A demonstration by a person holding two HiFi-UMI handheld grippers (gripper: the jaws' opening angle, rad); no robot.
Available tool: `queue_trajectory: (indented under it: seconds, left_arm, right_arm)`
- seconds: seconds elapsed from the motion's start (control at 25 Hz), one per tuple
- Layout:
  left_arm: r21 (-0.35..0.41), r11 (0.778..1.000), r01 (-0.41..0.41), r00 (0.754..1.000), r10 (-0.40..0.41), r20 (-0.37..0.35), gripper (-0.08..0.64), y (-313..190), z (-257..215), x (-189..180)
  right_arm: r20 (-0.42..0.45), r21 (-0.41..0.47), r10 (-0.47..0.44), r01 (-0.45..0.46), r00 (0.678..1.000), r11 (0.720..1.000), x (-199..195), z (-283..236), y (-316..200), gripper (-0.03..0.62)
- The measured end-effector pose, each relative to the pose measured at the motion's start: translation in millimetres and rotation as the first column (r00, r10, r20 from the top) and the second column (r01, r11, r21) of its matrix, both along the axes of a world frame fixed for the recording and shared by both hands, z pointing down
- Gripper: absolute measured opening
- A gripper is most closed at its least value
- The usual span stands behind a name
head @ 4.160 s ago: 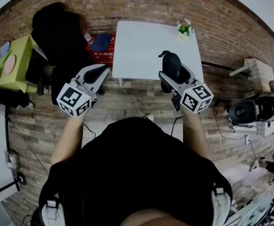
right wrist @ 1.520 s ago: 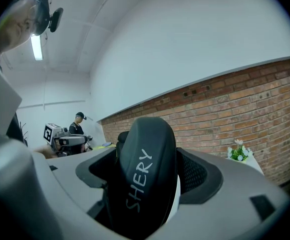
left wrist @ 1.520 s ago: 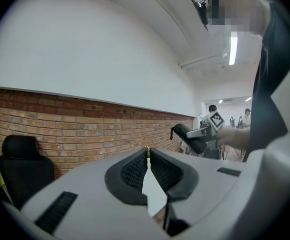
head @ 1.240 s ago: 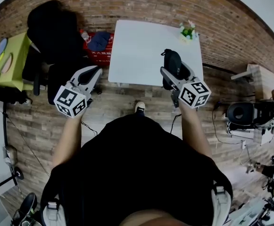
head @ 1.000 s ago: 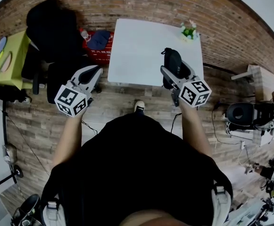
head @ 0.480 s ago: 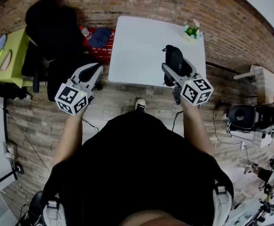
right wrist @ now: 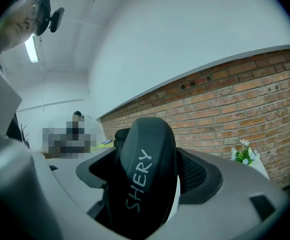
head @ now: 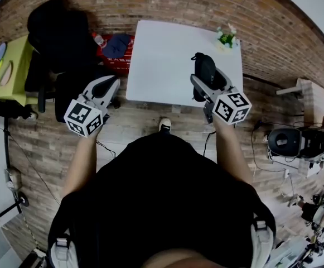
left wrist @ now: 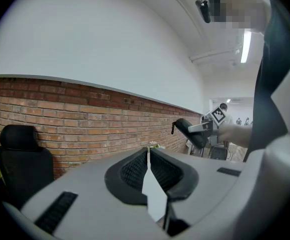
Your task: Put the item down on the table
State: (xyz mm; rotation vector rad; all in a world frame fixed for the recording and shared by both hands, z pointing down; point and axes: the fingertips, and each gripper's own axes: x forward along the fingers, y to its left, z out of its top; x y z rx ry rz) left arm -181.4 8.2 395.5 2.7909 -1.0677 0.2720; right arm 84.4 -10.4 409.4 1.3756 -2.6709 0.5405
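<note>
My right gripper (head: pixel 207 79) is shut on a black oval case (head: pixel 204 71) with a small loop at its far end. It holds the case in the air above the near part of the white table (head: pixel 167 54). In the right gripper view the case (right wrist: pixel 145 169) stands between the jaws and shows the word SHERY; my right gripper (right wrist: pixel 147 160) is closed round it. My left gripper (head: pixel 109 84) hangs left of the table over the floor, shut and empty. The left gripper view shows my left gripper (left wrist: pixel 148 153) with its pads pressed together.
A small potted plant (head: pixel 227 38) stands at the table's far right corner. A black office chair (head: pixel 61 32), a red box (head: pixel 116 50) and a yellow-green table (head: pixel 8 66) lie to the left. A black stool (head: pixel 289 141) and a wooden bench (head: pixel 309 88) are on the right.
The person has stepped closer to the table since the earliest frame. The right gripper with the case has moved forward over the table's near part. Both grippers stay shut.
</note>
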Motion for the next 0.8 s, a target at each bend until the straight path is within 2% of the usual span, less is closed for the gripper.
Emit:
queue_trajectory:
  seconds: [0.8]
  left_arm:
    - [0.012, 1.0, 0.019, 1.0, -0.02, 0.019, 0.023, -47, -5, 40]
  right_arm:
    - [0.018, 0.006, -0.014, 0.014, 1.0, 1.0, 45, -2, -54, 0.376]
